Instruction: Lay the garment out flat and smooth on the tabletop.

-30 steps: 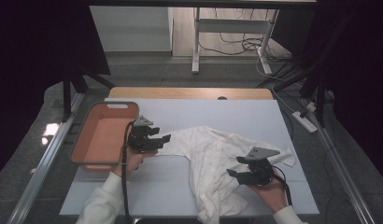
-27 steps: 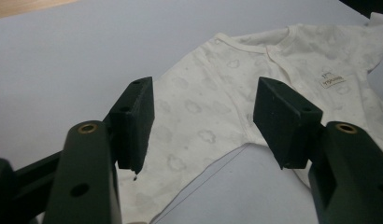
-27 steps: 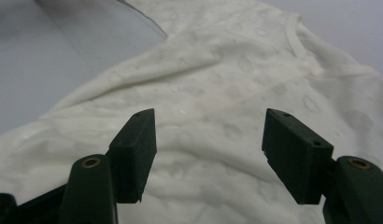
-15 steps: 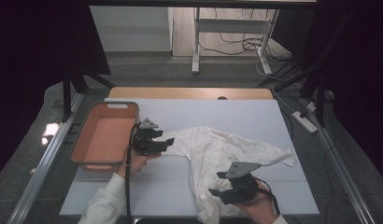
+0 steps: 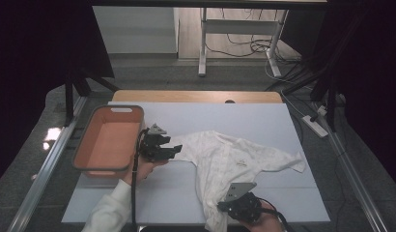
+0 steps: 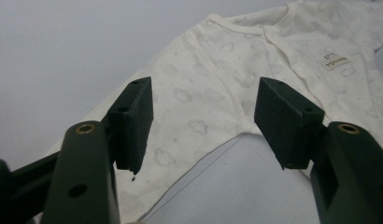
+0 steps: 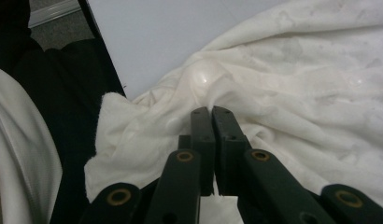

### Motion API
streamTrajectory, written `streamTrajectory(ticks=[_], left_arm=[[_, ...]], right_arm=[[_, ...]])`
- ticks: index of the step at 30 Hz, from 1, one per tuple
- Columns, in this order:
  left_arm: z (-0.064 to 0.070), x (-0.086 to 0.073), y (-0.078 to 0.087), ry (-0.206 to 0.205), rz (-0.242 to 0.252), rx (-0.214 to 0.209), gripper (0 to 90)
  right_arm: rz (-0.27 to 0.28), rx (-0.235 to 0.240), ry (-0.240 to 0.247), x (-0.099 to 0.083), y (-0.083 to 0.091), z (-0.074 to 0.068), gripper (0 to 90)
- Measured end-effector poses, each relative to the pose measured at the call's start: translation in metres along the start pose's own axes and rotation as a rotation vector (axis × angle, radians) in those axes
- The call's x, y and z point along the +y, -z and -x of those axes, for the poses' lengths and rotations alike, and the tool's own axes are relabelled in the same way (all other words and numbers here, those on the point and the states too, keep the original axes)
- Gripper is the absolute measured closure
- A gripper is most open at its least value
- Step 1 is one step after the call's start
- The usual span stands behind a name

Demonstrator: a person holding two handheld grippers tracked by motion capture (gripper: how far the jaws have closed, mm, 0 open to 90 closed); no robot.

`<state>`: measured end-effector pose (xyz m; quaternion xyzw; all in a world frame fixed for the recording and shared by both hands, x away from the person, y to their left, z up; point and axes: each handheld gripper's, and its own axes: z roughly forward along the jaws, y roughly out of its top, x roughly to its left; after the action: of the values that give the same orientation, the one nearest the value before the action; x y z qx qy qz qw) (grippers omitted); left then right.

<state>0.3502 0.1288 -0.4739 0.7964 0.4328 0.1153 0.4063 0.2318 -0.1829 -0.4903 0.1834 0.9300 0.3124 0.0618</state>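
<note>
Our left gripper [image 5: 174, 149] gapes wide over the garment's [image 5: 234, 157] sleeve; our right gripper [image 7: 211, 114], jaws together, pinches its hem, the pinched cloth hidden.

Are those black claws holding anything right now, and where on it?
The right gripper is shut on the garment's bunched bottom end at the table's near edge. The left gripper is open above a sleeve, holding nothing.
</note>
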Motion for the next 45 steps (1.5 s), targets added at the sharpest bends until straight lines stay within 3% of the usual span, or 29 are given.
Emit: streamTrajectory(ticks=[6,12,17,20,24,26,29,31,33,36,39,43,45], left_arm=[[0.0,0.0,0.0,-0.001,0.0,-0.001,38.0],[0.0,0.001,-0.001,-0.002,0.0,0.0,38.0],[0.0,0.001,-0.002,-0.001,-0.003,0.002,38.0],[0.001,0.001,-0.002,-0.003,-0.005,0.002,38.0],[0.001,0.0,-0.002,-0.005,-0.006,0.004,38.0],[0.0,0.0,-0.002,-0.004,-0.005,0.004,37.8],[0.0,0.0,-0.002,-0.003,-0.005,0.005,37.8],[0.001,0.0,-0.001,-0.005,-0.005,0.006,37.8],[0.001,0.0,-0.001,-0.006,-0.005,0.006,37.8],[0.0,0.0,-0.001,-0.006,-0.005,0.007,37.8],[0.0,0.0,-0.001,-0.006,-0.003,0.007,37.8],[0.0,0.0,0.0,-0.005,-0.001,0.007,37.8],[-0.001,0.0,0.0,-0.005,-0.004,0.007,37.8]], right_arm=[[0.089,-0.075,0.032,0.008,0.024,0.001,88.9],[0.173,-0.215,0.002,0.007,0.055,0.025,88.8],[0.157,-0.275,-0.056,-0.004,0.058,0.053,88.7],[0.123,-0.323,-0.088,-0.011,0.053,0.07,88.6],[0.076,-0.353,-0.124,-0.021,0.045,0.086,88.2],[0.065,-0.336,-0.143,-0.025,0.042,0.091,84.5],[0.077,-0.355,-0.143,-0.024,0.042,0.087,64.8],[0.118,-0.365,-0.144,-0.019,0.047,0.082,55.9],[0.173,-0.338,-0.14,-0.011,0.056,0.071,53.3],[0.209,-0.259,-0.108,-0.002,0.06,0.053,50.5],[0.155,-0.171,-0.044,0.005,0.049,0.031,49.2],[0.083,-0.121,-0.018,0.006,0.031,0.017,49.2],[0.05,-0.12,-0.007,0.005,0.023,0.016,49.4]])
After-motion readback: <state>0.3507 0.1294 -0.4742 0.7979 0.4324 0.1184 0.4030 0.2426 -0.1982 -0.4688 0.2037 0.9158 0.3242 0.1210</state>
